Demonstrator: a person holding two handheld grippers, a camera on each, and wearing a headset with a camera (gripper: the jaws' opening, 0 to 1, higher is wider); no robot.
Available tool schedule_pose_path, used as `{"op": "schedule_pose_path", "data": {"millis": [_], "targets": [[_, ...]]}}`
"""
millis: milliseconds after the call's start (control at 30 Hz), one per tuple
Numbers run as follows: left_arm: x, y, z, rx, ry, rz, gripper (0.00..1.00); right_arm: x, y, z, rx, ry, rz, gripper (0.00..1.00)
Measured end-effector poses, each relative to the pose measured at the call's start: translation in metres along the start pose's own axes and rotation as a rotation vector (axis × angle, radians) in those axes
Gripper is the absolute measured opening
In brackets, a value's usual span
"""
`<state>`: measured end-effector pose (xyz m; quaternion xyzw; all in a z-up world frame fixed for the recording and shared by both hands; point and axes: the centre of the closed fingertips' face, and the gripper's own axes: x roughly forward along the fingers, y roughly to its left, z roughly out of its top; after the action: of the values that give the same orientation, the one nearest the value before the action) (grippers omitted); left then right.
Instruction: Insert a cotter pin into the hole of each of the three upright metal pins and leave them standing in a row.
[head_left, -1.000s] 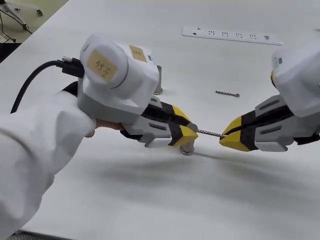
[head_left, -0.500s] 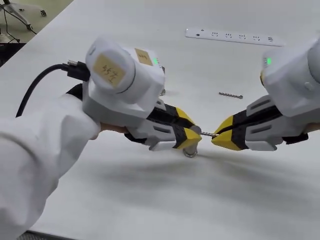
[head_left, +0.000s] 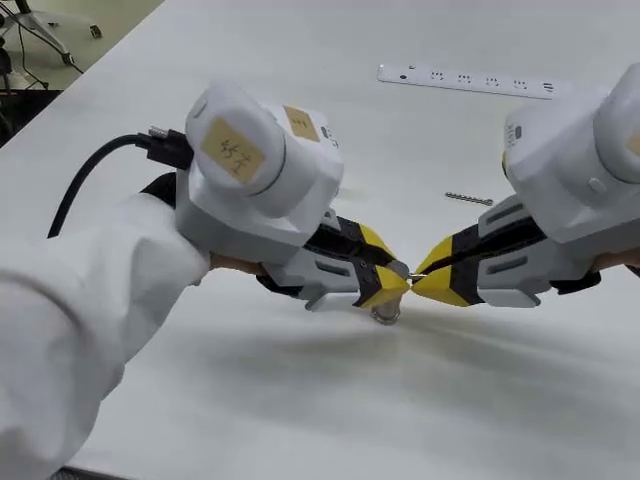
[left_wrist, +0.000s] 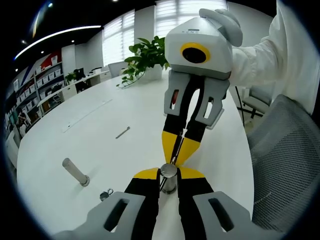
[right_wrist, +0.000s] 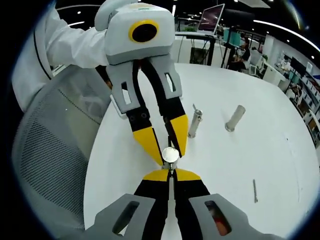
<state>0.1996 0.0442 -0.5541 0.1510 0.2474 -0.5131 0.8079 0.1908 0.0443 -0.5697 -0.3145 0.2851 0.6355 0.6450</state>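
Note:
My left gripper (head_left: 392, 285) is shut on an upright metal pin (head_left: 385, 312) whose base rests on the white table (head_left: 300, 400). In the left gripper view the pin (left_wrist: 169, 177) stands between the yellow jaws. My right gripper (head_left: 425, 280) faces it tip to tip, shut on a thin cotter pin (head_left: 412, 276) that reaches the top of the metal pin. In the right gripper view, the right gripper (right_wrist: 170, 175) holds the cotter pin against the pin's round head (right_wrist: 170, 155). Two more metal pins (right_wrist: 195, 123) (right_wrist: 235, 118) stand behind.
A loose cotter pin (head_left: 470, 199) lies on the table beyond the right gripper. A white power strip (head_left: 465, 80) lies at the far edge. A black cable (head_left: 90, 170) trails from the left gripper. A mesh chair (right_wrist: 55, 145) stands by the table edge.
My right gripper has moved left toward the left gripper. The bare length of cotter pin between the tips has shrunk to almost nothing. The left gripper still holds the metal pin.

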Motion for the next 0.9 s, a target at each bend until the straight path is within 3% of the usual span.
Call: {"op": "schedule_pose_path", "data": {"millis": [333, 400, 500, 600, 667, 767, 900], "targets": [[-0.001, -0.001, -0.002, -0.007, 0.005, -0.005, 0.10, 0.004, 0.001, 0.001, -0.025, -0.009, 0.021, 0.00], [-0.001, -0.001, -0.002, -0.019, 0.005, -0.005, 0.10, 0.003, 0.002, 0.002, -0.061, -0.020, 0.023, 0.00], [-0.001, -0.001, -0.003, -0.024, 0.004, -0.005, 0.10, 0.003, 0.002, 0.002, -0.040, -0.032, 0.022, 0.00], [-0.001, -0.002, -0.003, -0.025, 0.005, -0.005, 0.10, 0.003, 0.003, 0.001, -0.035, -0.034, 0.026, 0.14], [-0.001, -0.002, -0.003, -0.025, 0.006, -0.005, 0.10, 0.001, 0.006, 0.001, -0.024, -0.040, 0.041, 0.18], [-0.001, -0.002, -0.003, -0.023, 0.008, -0.005, 0.10, -0.002, 0.003, -0.003, -0.034, -0.029, 0.018, 0.14], [0.000, -0.002, -0.003, -0.019, 0.011, -0.006, 0.10, -0.008, -0.002, -0.004, 0.009, -0.055, 0.008, 0.07]]}}
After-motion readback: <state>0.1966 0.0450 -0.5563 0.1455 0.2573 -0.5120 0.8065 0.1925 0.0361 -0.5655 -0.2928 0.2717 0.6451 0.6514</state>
